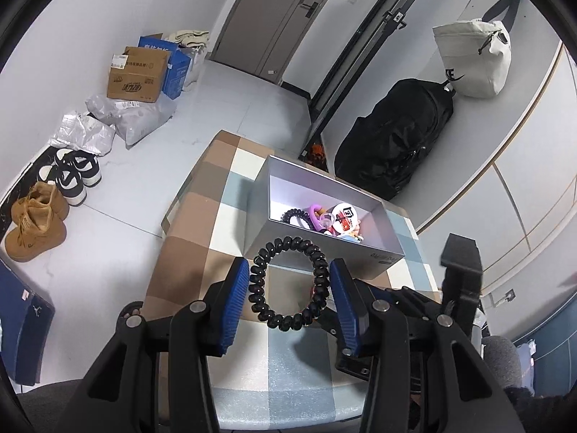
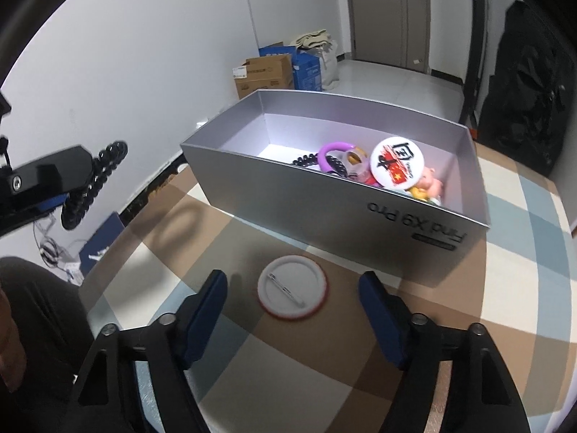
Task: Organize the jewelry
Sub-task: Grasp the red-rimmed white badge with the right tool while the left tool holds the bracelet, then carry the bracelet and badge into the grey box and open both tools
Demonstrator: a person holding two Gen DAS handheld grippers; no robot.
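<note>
Partly done: box (image 2: 324,195) ahead of both tools already holds several pcs. Left tool (image 1: 290,287) pinches black hair tie (image 1: 288,281), not yet boxed. Right tool (image 2: 294,306) spread astride badge (image 2: 293,290) on tabletop (image 2: 252,379), untouched.

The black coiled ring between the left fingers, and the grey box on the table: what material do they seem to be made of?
The black coiled ring looks like glossy plastic: its spiral loops carry small bright highlights. It may be a stretchy hair tie, though that is a guess. The grey box looks like matte cardboard with a smooth silver-grey coating: thin straight walls, sharp folded corners and printed lettering on the side.
</note>
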